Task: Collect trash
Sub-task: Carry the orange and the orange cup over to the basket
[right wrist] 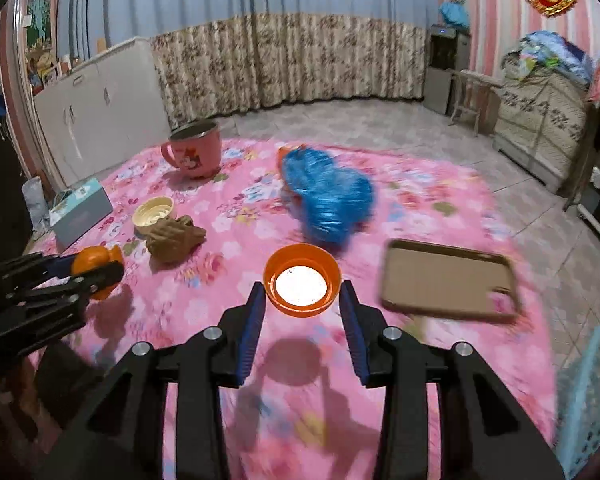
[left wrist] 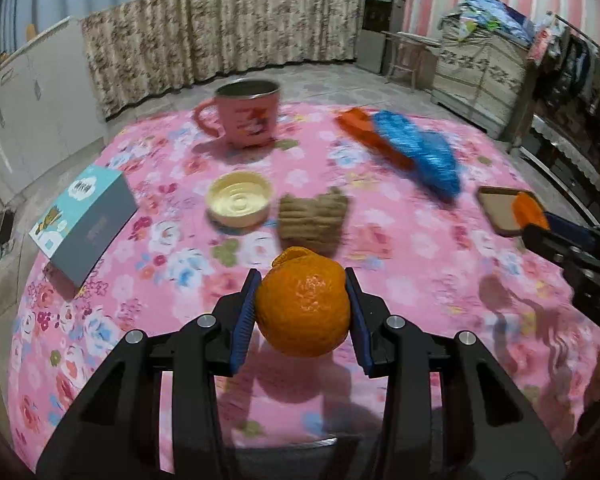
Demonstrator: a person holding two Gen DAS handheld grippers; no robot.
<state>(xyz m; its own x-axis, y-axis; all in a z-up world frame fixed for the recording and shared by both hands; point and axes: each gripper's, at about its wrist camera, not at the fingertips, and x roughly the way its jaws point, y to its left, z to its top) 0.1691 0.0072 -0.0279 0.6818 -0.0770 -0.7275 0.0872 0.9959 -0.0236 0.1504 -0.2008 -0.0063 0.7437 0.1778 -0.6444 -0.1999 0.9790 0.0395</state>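
My left gripper (left wrist: 300, 280) is shut on an orange tangerine (left wrist: 303, 307) and holds it above the pink floral tablecloth (left wrist: 160, 280); it also shows at the left of the right wrist view (right wrist: 96, 270). My right gripper (right wrist: 303, 294) is shut on an orange bottle cap (right wrist: 301, 285) held above the cloth; the cap also shows in the left wrist view (left wrist: 530, 210). A crumpled blue plastic bag (right wrist: 328, 196), a brown crumpled paper wad (right wrist: 174, 238) and a cream lid (right wrist: 154, 210) lie on the table.
A pink mug (right wrist: 194, 154) stands at the back left, a teal box (right wrist: 80, 212) at the left edge, a flat brown cardboard piece (right wrist: 448, 280) at the right. A light-blue basket (right wrist: 592, 396) stands off the table's right edge.
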